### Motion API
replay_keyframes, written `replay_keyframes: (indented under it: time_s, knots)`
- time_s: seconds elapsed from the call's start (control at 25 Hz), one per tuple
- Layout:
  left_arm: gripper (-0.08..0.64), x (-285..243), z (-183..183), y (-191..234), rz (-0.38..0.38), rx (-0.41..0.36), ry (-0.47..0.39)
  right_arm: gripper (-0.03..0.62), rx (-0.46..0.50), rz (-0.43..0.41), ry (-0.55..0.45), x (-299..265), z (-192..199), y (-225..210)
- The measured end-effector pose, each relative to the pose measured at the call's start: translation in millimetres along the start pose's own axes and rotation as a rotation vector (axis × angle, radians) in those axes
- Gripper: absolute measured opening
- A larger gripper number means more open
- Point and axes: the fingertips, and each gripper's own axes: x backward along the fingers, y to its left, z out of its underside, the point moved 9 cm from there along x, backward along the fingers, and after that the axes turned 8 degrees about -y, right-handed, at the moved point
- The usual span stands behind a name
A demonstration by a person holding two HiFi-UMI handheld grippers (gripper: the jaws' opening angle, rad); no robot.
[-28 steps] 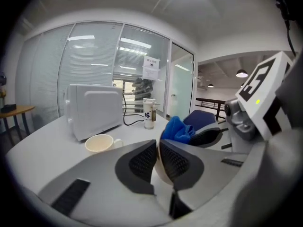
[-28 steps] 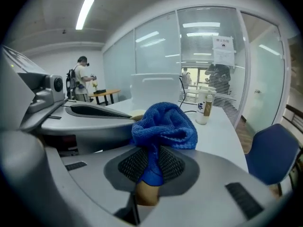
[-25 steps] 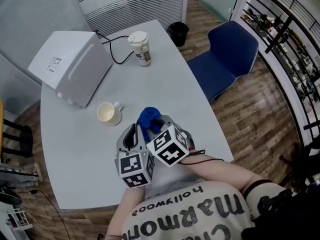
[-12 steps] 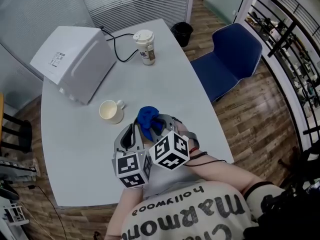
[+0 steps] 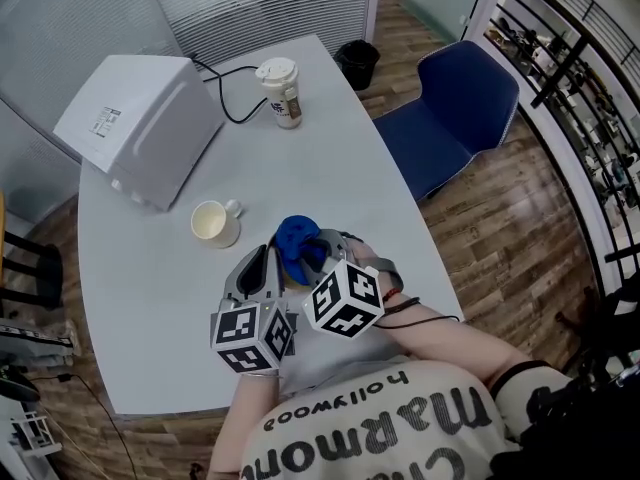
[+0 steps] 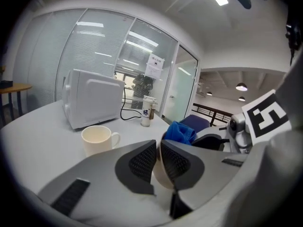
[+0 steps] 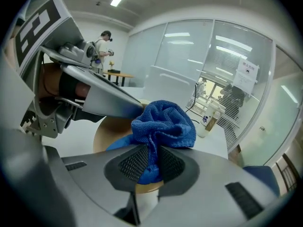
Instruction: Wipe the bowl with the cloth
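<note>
A beige bowl [image 6: 164, 173] is held a little above the near part of the table, its rim between the pads of my left gripper [image 6: 157, 157], which is shut on it. Those jaws have just been opening slightly, with the rim still between them. My right gripper [image 7: 152, 162] is shut on a bunched blue cloth [image 7: 163, 122], which rests inside the bowl [image 7: 108, 132]. In the head view the cloth [image 5: 294, 236] shows between the left gripper [image 5: 272, 260] and the right gripper [image 5: 318, 250]; the bowl is mostly hidden beneath them.
A white mug [image 5: 214, 225] stands on the grey table [image 5: 330, 168], just left of the grippers. Farther back are a white box-shaped appliance [image 5: 140, 128], its black cable and a lidded paper cup [image 5: 281, 93]. A blue chair [image 5: 455, 118] stands at the table's right.
My right gripper has rolled about its own axis with the cloth still in the bowl. The left gripper's marker cube has tilted slightly. Neither hand has shifted across the table.
</note>
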Motion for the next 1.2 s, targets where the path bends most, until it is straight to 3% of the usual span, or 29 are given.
replay_keyframes:
  time_s: [0.12,0.28,0.52,0.64,0.92,1.04,1.2]
  knots:
    - [0.034,0,-1,-3,-0.014,-0.016,-0.02,0.058,-0.031,-0.035,0.011,0,0,3]
    - [0.038,2,-4,-4,-0.026,-0.006,-0.068,0.058,-0.161,-0.047,0.0,3,-2,6]
    - [0.046,3,-8,-5,-0.017,0.048,-0.115,0.058,-0.459,-0.082,-0.031,9,-3,3]
    - [0.046,1,-7,-6,0.001,0.061,-0.114,0.058,-0.548,-0.088,-0.06,13,-3,-1]
    - [0.044,0,-5,-15,0.043,0.021,-0.117,0.057,-0.788,-0.109,-0.156,18,2,-13]
    - [0.046,0,-8,-15,0.031,0.002,-0.131,0.055,-0.805,-0.195,-0.163,17,1,-13]
    - [0.044,1,-8,-8,0.001,0.031,-0.134,0.054,-0.681,-0.28,-0.126,14,-6,-8]
